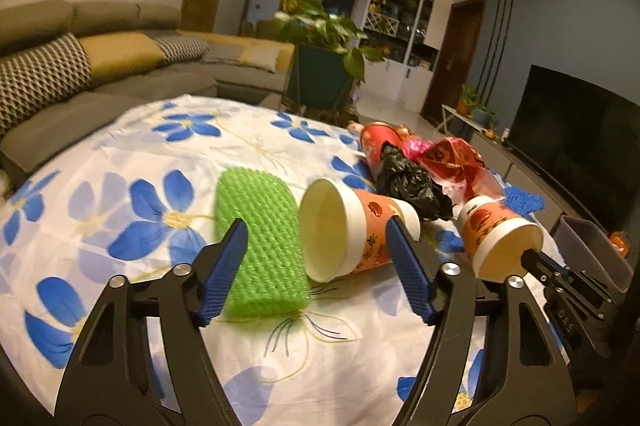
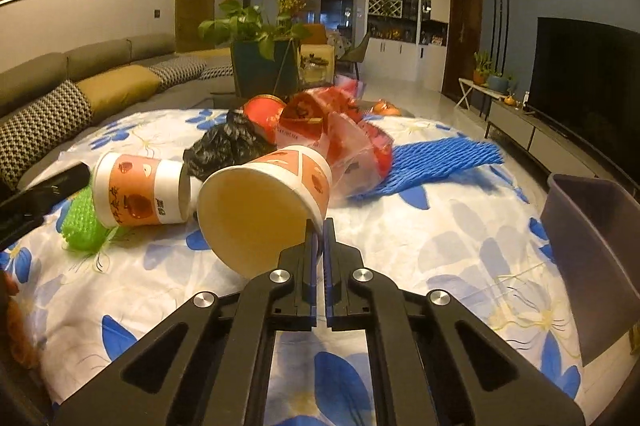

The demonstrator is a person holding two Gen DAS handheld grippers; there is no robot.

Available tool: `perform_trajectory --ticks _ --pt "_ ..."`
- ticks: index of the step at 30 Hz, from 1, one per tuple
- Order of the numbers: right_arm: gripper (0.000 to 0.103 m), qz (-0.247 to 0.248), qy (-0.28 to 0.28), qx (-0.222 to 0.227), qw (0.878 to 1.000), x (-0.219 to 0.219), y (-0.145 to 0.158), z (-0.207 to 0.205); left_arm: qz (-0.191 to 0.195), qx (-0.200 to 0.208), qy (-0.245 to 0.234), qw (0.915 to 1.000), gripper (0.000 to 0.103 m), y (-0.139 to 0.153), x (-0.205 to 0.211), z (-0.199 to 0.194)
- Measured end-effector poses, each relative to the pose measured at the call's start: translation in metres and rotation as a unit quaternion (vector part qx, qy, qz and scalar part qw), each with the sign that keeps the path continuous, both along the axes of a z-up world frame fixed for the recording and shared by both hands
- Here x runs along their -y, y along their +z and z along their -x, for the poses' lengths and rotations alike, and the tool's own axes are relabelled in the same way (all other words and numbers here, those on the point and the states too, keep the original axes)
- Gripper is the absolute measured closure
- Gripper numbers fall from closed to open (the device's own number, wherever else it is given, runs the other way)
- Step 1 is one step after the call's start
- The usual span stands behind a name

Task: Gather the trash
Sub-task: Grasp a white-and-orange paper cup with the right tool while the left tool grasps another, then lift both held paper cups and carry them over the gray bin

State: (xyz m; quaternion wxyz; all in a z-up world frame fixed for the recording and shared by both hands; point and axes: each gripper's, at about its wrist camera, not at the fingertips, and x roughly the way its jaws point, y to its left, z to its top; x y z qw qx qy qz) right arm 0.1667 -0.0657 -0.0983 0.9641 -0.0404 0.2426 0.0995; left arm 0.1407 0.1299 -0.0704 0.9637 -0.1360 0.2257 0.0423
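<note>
My left gripper (image 1: 316,238) is open, its fingers on either side of a green foam net (image 1: 260,246) and an orange-and-white paper cup (image 1: 340,230) lying on its side. My right gripper (image 2: 320,230) is shut on the rim of a second paper cup (image 2: 264,205) and holds it above the table; this cup also shows in the left wrist view (image 1: 500,238). The lying cup (image 2: 140,193) and green net (image 2: 82,226) show at the left of the right wrist view. A black bag (image 2: 228,145), red plastic wrappers (image 2: 320,129) and a blue foam net (image 2: 436,161) lie beyond.
The table has a white cloth with blue flowers (image 2: 440,246). A grey bin (image 2: 592,258) stands at the table's right edge, also in the left wrist view (image 1: 592,250). A sofa (image 1: 100,85) is to the left, a plant (image 1: 328,41) behind, a TV (image 1: 580,121) on the right.
</note>
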Motion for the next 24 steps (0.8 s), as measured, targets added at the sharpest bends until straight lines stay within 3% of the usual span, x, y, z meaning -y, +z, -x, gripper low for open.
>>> perform_trajectory --ticks 7,12,21,24 --pt "0.099 -0.014 -0.011 0.025 1.000 0.023 0.012 0.023 0.036 -0.030 -0.042 0.9980 0.065 -0.007 0.001 -0.022" --pt "0.099 -0.021 -0.013 0.030 0.999 0.031 0.015 0.034 0.041 -0.025 -0.067 0.9966 0.088 -0.007 0.009 -0.023" --pt "0.099 -0.035 -0.023 0.039 0.998 0.045 0.019 0.048 0.047 0.001 -0.089 0.9949 0.101 0.000 0.021 -0.010" --pt "0.099 -0.037 -0.026 0.046 0.998 0.051 0.022 0.056 0.038 0.016 -0.088 0.9953 0.101 0.007 0.028 0.002"
